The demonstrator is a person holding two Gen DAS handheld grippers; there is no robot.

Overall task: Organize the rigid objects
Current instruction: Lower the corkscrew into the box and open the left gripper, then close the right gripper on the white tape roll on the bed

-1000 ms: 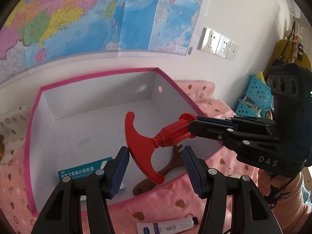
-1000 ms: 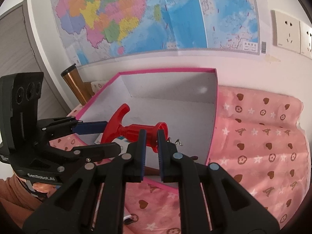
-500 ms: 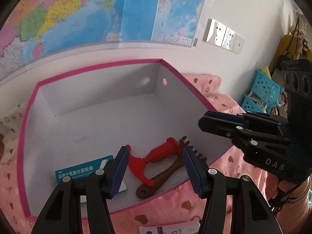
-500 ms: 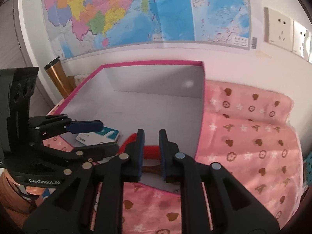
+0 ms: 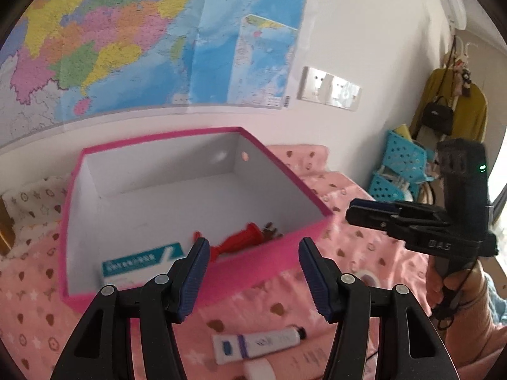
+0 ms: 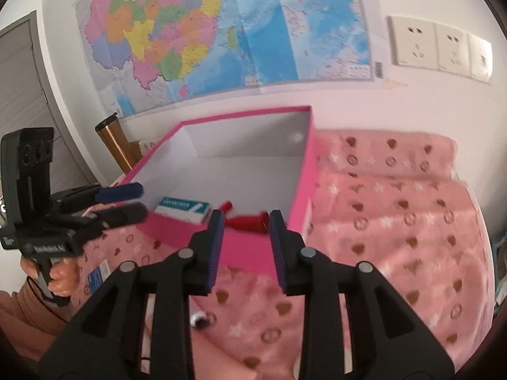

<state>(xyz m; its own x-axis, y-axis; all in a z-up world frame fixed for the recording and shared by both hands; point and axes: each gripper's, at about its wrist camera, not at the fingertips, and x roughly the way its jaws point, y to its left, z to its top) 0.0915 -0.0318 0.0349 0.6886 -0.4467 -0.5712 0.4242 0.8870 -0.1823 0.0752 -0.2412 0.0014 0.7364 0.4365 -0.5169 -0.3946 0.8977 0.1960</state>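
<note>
Both pairs of blue-padded black fingers stand apart with nothing between them. On the left gripper (image 5: 253, 272) the gap is fairly wide and has just grown a little; on the right gripper (image 6: 244, 247) the gap is narrower, and its jaws have just been opening, having let go of the red toy. Each gripper hangs over the pink patterned cloth (image 6: 396, 221), short of the box's near wall.

Nearest the left gripper, on the cloth, lies a white squeeze tube with a dark cap (image 5: 258, 345), and a small white object (image 5: 258, 370) sits just below it at the frame edge. In the right wrist view a small white-and-black thing (image 6: 199, 318) lies on the cloth between the gripper's arms, too blurred to name.

Beyond that stands the pink-rimmed cardboard box with a white inside (image 5: 196, 133). Inside it, by the near wall, rest a teal-and-white flat carton (image 5: 142, 264), the red plastic T-handled toy (image 5: 240, 240) lying on its side, and a brown wooden piece (image 5: 269, 229) touching the toy's far end.

Farther off, a colourful wall map (image 6: 221, 38) and white wall sockets (image 6: 440, 47) hang above the box. A bronze metal cylinder (image 6: 114, 145) stands left of it.
</note>
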